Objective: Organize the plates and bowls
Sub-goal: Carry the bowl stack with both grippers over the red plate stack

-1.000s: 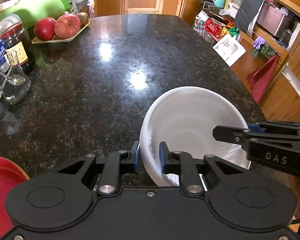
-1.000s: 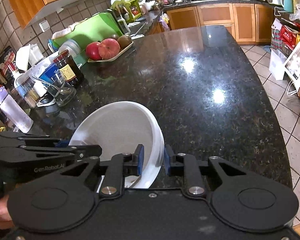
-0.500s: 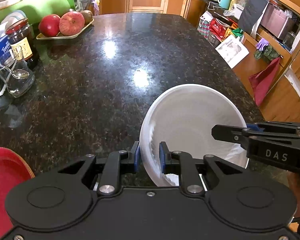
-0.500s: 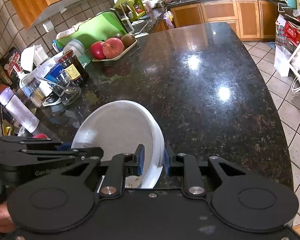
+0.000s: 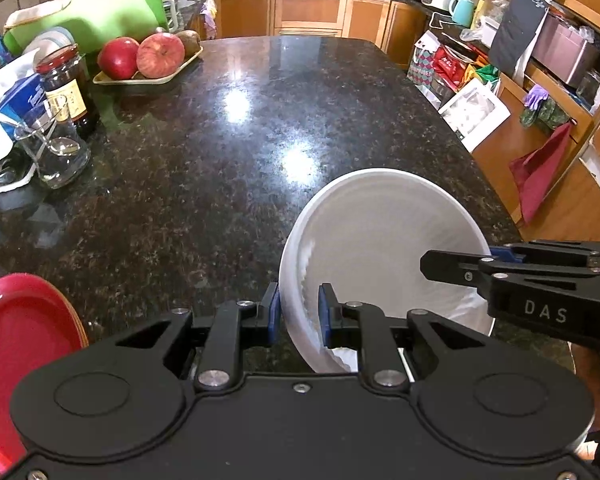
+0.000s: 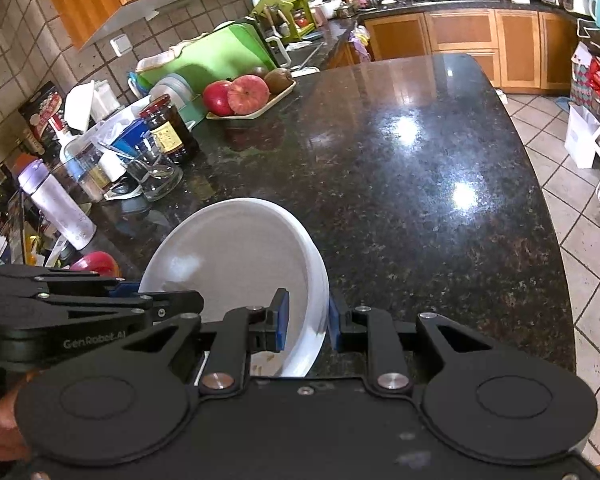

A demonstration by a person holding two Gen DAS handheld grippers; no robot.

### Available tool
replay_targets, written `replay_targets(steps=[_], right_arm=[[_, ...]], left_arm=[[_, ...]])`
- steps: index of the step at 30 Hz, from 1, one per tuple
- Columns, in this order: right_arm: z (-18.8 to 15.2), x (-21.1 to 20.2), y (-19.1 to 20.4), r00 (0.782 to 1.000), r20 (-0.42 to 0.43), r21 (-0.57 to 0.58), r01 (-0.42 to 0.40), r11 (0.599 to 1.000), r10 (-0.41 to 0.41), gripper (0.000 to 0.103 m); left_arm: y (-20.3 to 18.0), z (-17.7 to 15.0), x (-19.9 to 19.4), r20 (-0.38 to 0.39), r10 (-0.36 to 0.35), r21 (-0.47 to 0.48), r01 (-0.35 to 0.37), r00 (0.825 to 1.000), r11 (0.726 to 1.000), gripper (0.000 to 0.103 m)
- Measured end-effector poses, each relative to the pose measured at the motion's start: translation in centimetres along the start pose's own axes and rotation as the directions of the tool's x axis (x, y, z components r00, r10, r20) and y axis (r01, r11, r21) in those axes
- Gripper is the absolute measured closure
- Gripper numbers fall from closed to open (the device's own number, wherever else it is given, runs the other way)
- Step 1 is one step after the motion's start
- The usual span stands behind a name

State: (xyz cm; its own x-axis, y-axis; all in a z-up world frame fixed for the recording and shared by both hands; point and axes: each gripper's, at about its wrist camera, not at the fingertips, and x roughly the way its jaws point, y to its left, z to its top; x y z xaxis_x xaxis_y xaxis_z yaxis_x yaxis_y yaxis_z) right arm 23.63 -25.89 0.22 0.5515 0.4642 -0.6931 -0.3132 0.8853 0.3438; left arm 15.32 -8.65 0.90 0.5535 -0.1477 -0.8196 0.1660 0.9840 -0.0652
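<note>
**While both grippers pinch its rim, the white bowl is held over the counter**

With its rim caught on two sides, the white bowl is held tilted above the near end of the dark granite counter. The left gripper is closed on the bowl's left rim, one blue pad being pressed to the outside of the wall and the other to the inside. On the opposite side, the right gripper is clamped on the right rim in the same way, the white edge being squeezed between its blue pads. Each gripper is seen from the other's camera as a black linkage reaching in across the bowl. A few small brownish specks are visible inside the bowl near the right gripper's inner pad; what they are cannot be told.

Off to the left, a red plate is seen lying at the near edge of the counter, well apart from the bowl. Farther back along the left side, a tray of apples is set, with a dark jar and a glass holding a spoon nearer. A green cutting board is propped behind them. The middle of the counter is lit by bright reflections.
</note>
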Motion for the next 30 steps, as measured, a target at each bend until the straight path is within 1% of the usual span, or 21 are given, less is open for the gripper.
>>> replay_targets(steps=[7,12,17,25,30], right_arm=[[-0.2,-0.7,-0.1,1.000,0.003,-0.050,-0.027,0.998,0.027,0.079],[-0.4,-1.1,-0.1,0.999,0.003,-0.074,-0.047,0.996,0.048,0.079],[-0.5,-1.2,0.1,0.998,0.004,-0.088,-0.064,0.994,0.065,0.079],[-0.7,-1.3,1.6,0.997,0.017,-0.106,-0.070,0.992,0.072,0.079],[-0.6,-0.9,3.8,0.997,0.023,-0.124,-0.076,0.989,0.080,0.079]], left_arm=[[-0.5,-0.7,-0.5,-0.001,0.020,-0.037,-0.020,1.000,0.999,0.078],[-0.8,-1.2,-1.0,0.010,0.043,-0.056,-0.042,0.999,0.998,0.078],[-0.9,-1.5,-1.2,0.003,0.062,-0.067,-0.062,0.998,0.996,0.078],[-0.2,-2.1,-2.0,0.005,0.067,-0.078,-0.066,0.998,0.995,0.078],[1.5,-2.6,-2.8,0.005,0.065,-0.093,-0.064,0.998,0.994,0.078]])
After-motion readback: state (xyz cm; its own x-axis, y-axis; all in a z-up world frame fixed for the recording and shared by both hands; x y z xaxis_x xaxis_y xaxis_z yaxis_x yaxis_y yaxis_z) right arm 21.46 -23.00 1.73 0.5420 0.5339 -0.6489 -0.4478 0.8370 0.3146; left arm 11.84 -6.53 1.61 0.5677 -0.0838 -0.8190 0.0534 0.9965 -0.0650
